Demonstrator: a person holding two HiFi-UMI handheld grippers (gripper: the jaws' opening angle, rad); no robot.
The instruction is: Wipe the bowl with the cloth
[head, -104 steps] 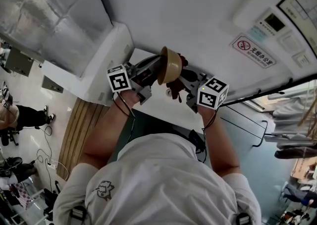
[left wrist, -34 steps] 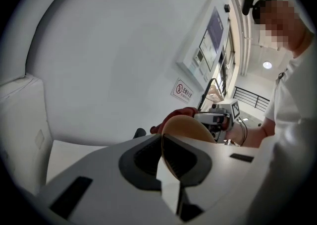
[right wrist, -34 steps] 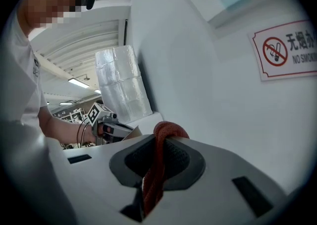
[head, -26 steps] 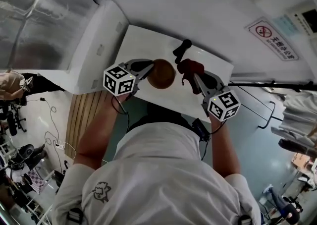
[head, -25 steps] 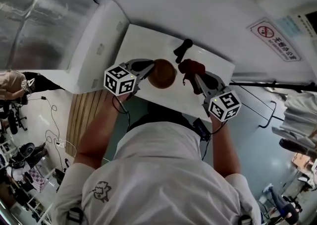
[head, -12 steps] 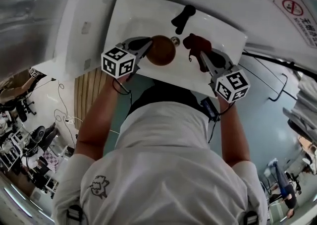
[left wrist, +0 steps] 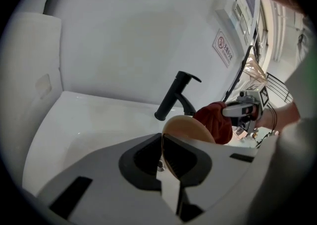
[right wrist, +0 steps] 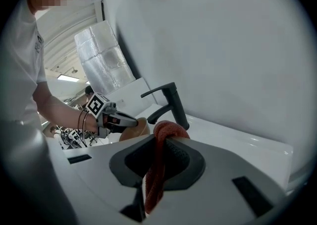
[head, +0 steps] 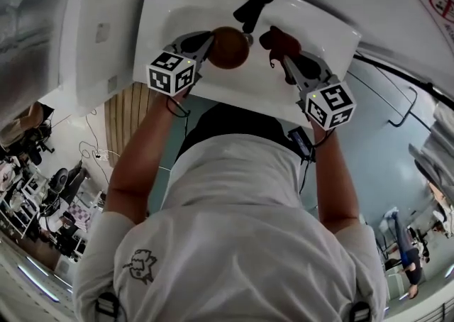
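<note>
Clamping the bowl [head: 228,47] in left tool [head: 210,39], red cloth [head: 278,40] in right tool [head: 285,59]

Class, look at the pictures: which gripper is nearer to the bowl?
Left. The left gripper is shut on the bowl at its rim. The right gripper, shut on the cloth, is beside the bowl, at its right in the head view.

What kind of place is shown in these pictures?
Probably a washing corner in a workshop or lab, not a home kitchen: a plain white sink with a black faucet, and a no-smoking sign on the bare white wall above it.
</note>
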